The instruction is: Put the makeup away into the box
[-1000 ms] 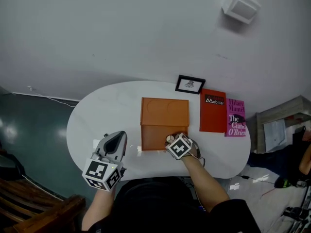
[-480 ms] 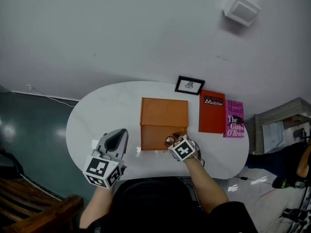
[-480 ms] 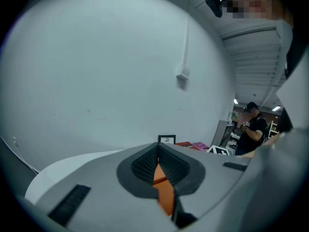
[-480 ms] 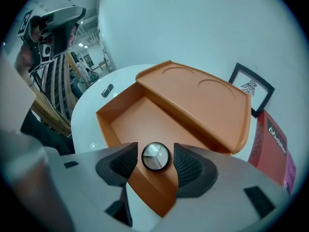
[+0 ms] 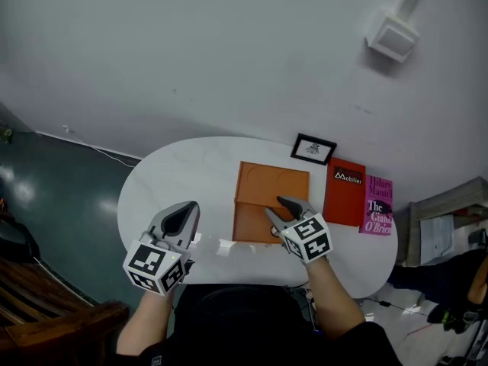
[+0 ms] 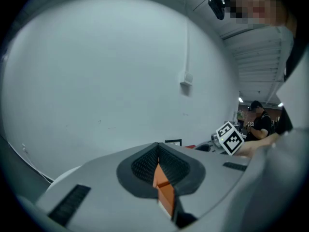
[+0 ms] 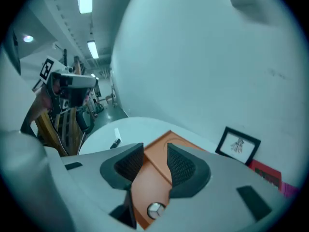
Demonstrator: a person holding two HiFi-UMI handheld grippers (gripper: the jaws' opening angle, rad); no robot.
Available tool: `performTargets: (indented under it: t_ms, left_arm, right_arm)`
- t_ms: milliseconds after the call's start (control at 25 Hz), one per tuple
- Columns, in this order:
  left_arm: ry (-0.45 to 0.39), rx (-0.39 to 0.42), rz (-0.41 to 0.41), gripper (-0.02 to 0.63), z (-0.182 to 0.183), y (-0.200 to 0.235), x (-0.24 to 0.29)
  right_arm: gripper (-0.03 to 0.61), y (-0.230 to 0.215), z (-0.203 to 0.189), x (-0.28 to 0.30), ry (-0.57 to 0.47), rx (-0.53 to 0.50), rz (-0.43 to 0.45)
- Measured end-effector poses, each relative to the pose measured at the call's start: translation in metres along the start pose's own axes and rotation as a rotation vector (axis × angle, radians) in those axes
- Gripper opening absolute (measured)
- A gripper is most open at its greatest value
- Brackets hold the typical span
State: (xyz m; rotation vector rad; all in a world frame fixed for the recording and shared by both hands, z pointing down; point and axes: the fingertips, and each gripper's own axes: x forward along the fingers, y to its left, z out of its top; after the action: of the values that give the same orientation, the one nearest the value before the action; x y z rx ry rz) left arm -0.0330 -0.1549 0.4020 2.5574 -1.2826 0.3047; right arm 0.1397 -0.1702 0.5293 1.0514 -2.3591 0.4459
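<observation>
Right gripper view shows our right gripper [image 7: 154, 151] tipped downward, its jaws apart though just closing, with nothing between the pads. Just under them a round silver compact [image 7: 155, 208] lies in the orange box [image 7: 159, 178]. The left gripper view shows only a sliver of that box. Our left gripper [image 6: 158, 151] is held nearly level, jaws together. Beyond the right jaws stands a frame [image 7: 237, 145]. To their right lie a red book [image 5: 347, 193] reading "Mobilier" and a pink book [image 5: 375, 204], "The Giant O'Brien".
</observation>
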Motion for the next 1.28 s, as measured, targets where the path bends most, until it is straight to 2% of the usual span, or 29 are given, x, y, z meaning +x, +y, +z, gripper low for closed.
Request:
performTargets:
  t_ms: [200,360,480,640,800,920,1040,1280]
  left_arm:
    - [-0.072,0.013,0.023,0.011,0.023,0.022,-0.021]
    - [-0.083,0.047,0.024,0.011,0.023,0.059,-0.043]
    - [-0.087,0.097,-0.014,0.011,0.022,0.084,-0.065]
    - [-0.068,0.16,-0.068,0.011,0.011,0.121,-0.097]
    - [-0.022,0.14,-0.128,0.009,-0.009,0.157,-0.116]
    - [-0.019,0.133,-0.15,0.011,-0.011,0.173,-0.125]
    - [-0.045,0.12,-0.155,0.011,-0.005,0.181,-0.125]
    - [-0.057,0.107,-0.145,0.011,0.002,0.183,-0.122]
  right_arm:
    - [0.09,0.027,0.085,-0.018,-0.192,-0.128,0.039]
    - [0.06,0.071,0.125,-0.023,-0.283,-0.124,0.031]
    - [0.046,0.112,0.149,-0.016,-0.334,-0.118,0.01]
    - [0.044,0.174,0.179,0.011,-0.416,-0.101,0.031]
    - [0.046,0.214,0.193,0.042,-0.426,-0.064,-0.011]
    - [0.044,0.232,0.198,0.048,-0.417,-0.059,-0.052]
    - [0.044,0.234,0.196,0.052,-0.396,-0.048,-0.079]
    - [0.046,0.228,0.184,0.073,-0.34,-0.009,-0.071]
